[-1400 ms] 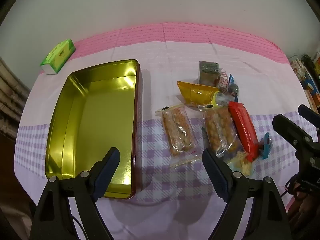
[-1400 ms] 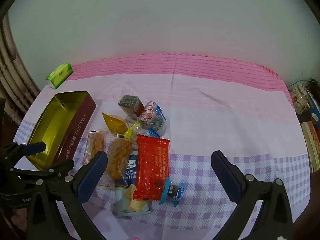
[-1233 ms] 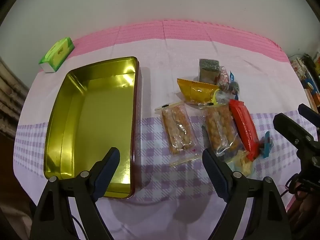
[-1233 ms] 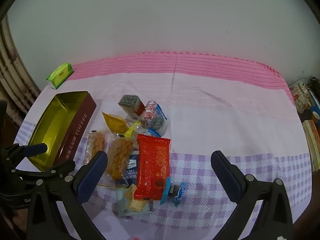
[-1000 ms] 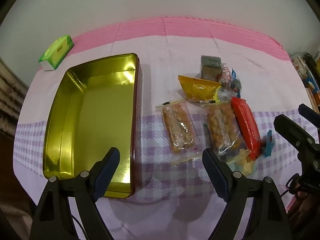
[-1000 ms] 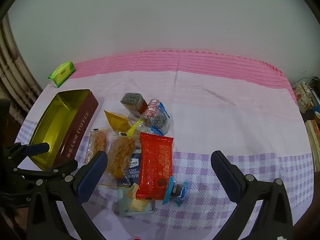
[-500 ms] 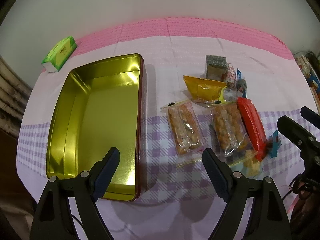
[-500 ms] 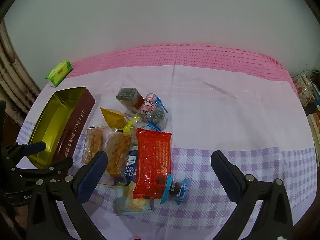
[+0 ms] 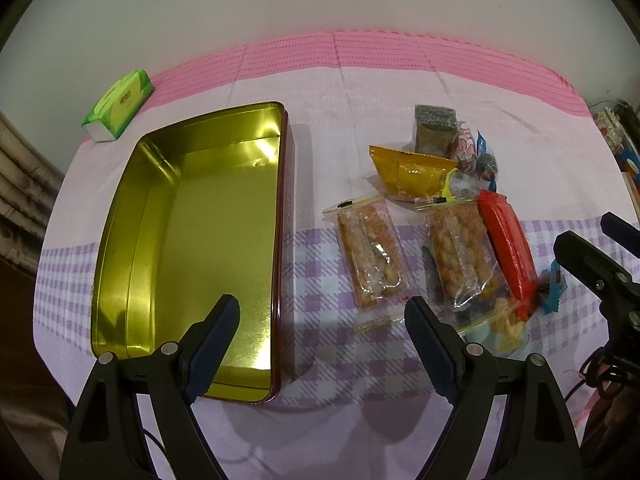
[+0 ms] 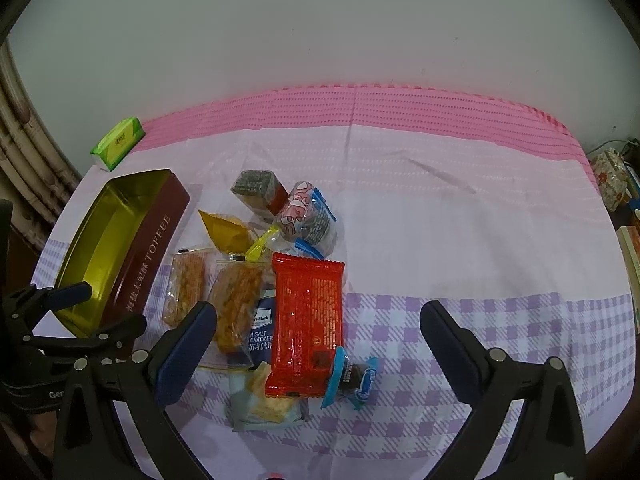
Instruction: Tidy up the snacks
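Note:
An empty gold toffee tin [image 9: 192, 240] [image 10: 120, 240] lies open on the left of the table. A pile of snack packets lies to its right: a red wrapper [image 10: 308, 312] [image 9: 506, 248], two clear packs of orange crackers [image 9: 370, 256] [image 10: 236, 300], a yellow packet [image 9: 412, 172], a dark cube [image 10: 258, 188] and a small blue candy [image 10: 352, 380]. My left gripper [image 9: 320, 328] is open and empty above the tin's near right corner. My right gripper [image 10: 318, 332] is open and empty above the red wrapper.
A green tissue pack [image 9: 120, 104] [image 10: 118, 142] lies at the far left by the wall. The cloth [image 10: 460, 240] is pink at the back and purple-checked in front. Books and clutter [image 10: 618, 184] stand past the right edge.
Both grippers have shifted slightly; the left view has drifted a little to the left, so the snacks sit further right. Nothing was taken hold of.

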Demonstrator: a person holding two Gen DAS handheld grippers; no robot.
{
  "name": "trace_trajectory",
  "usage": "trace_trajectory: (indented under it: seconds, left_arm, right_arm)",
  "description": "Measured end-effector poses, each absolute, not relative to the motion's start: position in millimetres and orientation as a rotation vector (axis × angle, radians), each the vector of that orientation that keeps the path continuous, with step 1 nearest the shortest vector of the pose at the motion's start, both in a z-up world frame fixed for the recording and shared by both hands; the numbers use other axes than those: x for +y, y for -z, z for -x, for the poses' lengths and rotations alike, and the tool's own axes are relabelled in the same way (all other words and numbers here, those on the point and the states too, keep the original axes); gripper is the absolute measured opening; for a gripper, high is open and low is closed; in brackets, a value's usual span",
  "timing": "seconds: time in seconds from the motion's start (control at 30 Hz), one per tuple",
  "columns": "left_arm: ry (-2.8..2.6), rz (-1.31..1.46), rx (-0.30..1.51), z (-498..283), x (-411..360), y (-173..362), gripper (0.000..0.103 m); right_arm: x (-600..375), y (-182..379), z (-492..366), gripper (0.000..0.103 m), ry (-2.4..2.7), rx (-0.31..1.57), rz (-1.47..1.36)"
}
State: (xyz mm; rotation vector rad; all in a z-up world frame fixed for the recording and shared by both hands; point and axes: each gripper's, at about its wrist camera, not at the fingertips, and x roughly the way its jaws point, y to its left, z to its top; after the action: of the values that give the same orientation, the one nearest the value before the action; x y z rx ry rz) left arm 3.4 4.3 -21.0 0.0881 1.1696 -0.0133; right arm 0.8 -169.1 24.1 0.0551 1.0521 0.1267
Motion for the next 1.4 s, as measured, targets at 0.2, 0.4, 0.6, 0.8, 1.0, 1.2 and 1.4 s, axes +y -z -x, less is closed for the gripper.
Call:
trace_trajectory:
  seconds: [0.2, 0.4, 0.6, 0.8, 1.0, 1.2, 1.4]
  left_arm:
    - [0.013, -0.094, 1.175, -3.2, 4.8, 22.7, 0.085]
    - [0.012, -0.095, 1.177, -4.0, 4.1, 22.1, 0.085]
    - [0.007, -0.098, 1.177, -4.4, 3.3, 22.6, 0.085]
    - [0.007, -0.099, 1.178, -4.6, 3.4, 22.5, 0.085]
    - [0.007, -0.100, 1.180, -4.5, 3.2, 22.4, 0.085]
    - [0.007, -0.103, 1.177, -3.6, 2.9, 22.3, 0.085]
    - [0.006, -0.104, 1.178, -3.4, 2.6, 21.6, 0.085]
  right_arm:
    - [-168.3, -23.0, -1.8, 0.100, -0.131, 1.060, -0.055]
    - [-166.4, -21.5, -2.3, 0.099, -0.135, 1.067, -0.056]
    - [-165.0, -20.6, -2.3, 0.099, -0.140, 1.070, -0.058]
    - [-164.5, -20.3, -1.7, 0.098, -0.145, 1.071, -0.059]
    - [-163.8, -19.9, -2.7, 0.098, -0.147, 1.073, -0.058]
    - [-163.9, -19.1, -2.9, 0.098, -0.153, 1.076, -0.060]
    - [-163.1, -18.3, -3.7, 0.097, -0.154, 1.077, -0.052]
